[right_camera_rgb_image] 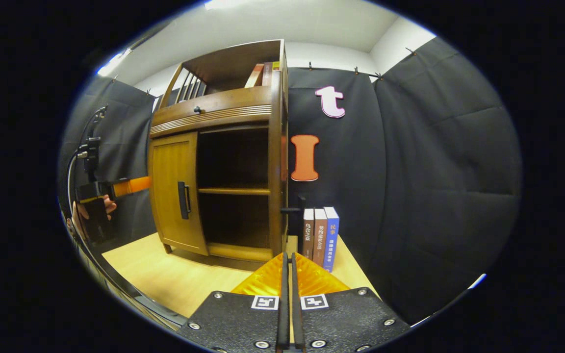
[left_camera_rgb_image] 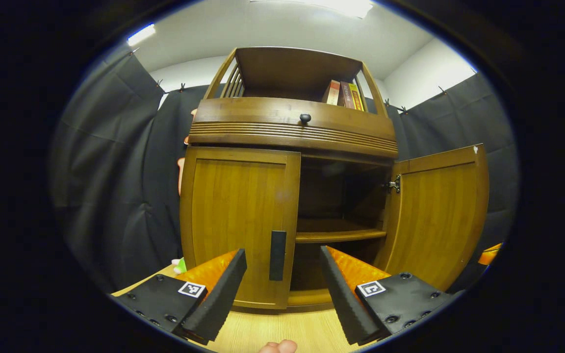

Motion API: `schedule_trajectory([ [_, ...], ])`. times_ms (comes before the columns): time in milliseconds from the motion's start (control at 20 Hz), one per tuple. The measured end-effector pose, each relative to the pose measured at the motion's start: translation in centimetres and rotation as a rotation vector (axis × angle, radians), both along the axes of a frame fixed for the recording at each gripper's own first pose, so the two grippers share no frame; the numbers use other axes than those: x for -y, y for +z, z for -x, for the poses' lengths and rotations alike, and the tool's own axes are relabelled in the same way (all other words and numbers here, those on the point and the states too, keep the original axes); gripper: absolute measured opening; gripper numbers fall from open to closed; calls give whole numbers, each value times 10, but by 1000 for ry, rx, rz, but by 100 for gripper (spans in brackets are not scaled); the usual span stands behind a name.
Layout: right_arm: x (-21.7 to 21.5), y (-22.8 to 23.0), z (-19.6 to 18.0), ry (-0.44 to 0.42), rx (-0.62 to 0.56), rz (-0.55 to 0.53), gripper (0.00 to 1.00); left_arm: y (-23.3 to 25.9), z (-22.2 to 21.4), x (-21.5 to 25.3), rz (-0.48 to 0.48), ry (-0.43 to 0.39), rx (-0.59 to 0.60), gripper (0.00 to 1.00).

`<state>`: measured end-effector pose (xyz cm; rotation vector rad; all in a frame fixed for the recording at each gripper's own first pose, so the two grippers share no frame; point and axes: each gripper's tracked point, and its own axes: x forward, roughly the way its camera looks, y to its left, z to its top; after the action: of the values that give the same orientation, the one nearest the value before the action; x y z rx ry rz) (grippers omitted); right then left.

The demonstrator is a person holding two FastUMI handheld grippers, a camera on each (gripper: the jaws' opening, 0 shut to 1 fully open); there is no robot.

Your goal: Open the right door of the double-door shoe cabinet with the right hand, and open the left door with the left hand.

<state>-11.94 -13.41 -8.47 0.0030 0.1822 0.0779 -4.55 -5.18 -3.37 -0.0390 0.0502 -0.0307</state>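
Squarely, left hand-held gripper [left_camera_rgb_image: 282, 289] spread before left door handle [left_camera_rgb_image: 277, 255] (right door [left_camera_rgb_image: 439, 215] open)

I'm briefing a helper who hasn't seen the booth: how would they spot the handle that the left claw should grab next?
Find the brown wooden double-door shoe cabinet on the pale tabletop. Its right door hangs open; the left door is shut. The handle is the black vertical bar on the shut door's inner edge, unlike the round black knob on the drawer above.

The wooden shoe cabinet [left_camera_rgb_image: 292, 132] is seen mid-frame. Its left door [left_camera_rgb_image: 238, 220] is shut, apparently fully. The right door [left_camera_rgb_image: 437, 215] is swung wide open.
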Motion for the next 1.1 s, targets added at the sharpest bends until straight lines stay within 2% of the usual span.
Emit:
schedule_trajectory([
  [200,-56,19,-10,63,37,-24,2,7,3,-15,-18,26,9,94],
  [350,-82,14,-31,91,42,30,3,8,8,-34,-31,69,19,95],
  [450,-105,7,-47,120,21,-15,3,5,12,-46,-29,98,9,96],
  [500,-110,11,-55,124,26,-44,12,5,14,-51,-27,110,7,97],
  [550,-111,15,-62,114,34,-64,4,4,15,-56,-28,124,5,97],
  [700,-112,19,-77,80,49,-90,5,1,17,-67,-36,149,-3,99],
  [750,-113,20,-80,75,54,-100,0,1,15,-69,-38,153,-4,98],
  [800,-110,19,-78,69,57,-105,24,0,13,-70,-39,155,-5,96],
  [1100,-96,9,-74,40,44,-52,95,-19,-17,-56,-28,113,-30,95],
])
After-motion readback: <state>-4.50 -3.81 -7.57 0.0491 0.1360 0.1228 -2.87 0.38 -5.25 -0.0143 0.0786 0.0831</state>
